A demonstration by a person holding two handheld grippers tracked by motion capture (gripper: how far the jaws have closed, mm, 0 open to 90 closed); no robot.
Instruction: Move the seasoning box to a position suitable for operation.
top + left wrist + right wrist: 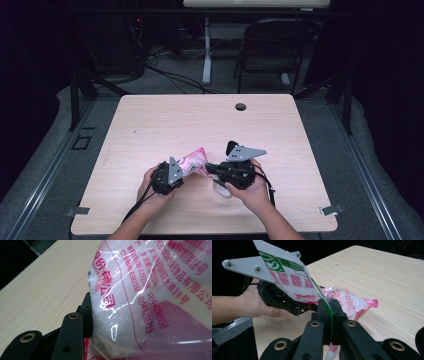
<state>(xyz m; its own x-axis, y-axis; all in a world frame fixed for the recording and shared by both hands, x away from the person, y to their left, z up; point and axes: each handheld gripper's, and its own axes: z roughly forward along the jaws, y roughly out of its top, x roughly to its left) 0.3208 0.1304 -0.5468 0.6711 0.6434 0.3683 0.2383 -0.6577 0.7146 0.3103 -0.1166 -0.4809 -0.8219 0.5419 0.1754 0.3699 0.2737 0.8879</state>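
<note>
In my left gripper view the plastic bag runs off the top, right and bottom edges, hiding one black jaw. From above, the right gripper covers the bag's near end; its print is too small to read.

Clear plastic bag with pink print, crumpled; raised off table, tilted.

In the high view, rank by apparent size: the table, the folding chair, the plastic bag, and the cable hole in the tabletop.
1. Table
2. Folding chair, though it stands farther from the camera, so it looks smaller than it would up close
3. Plastic bag, partly hidden by the grippers
4. Cable hole
</note>
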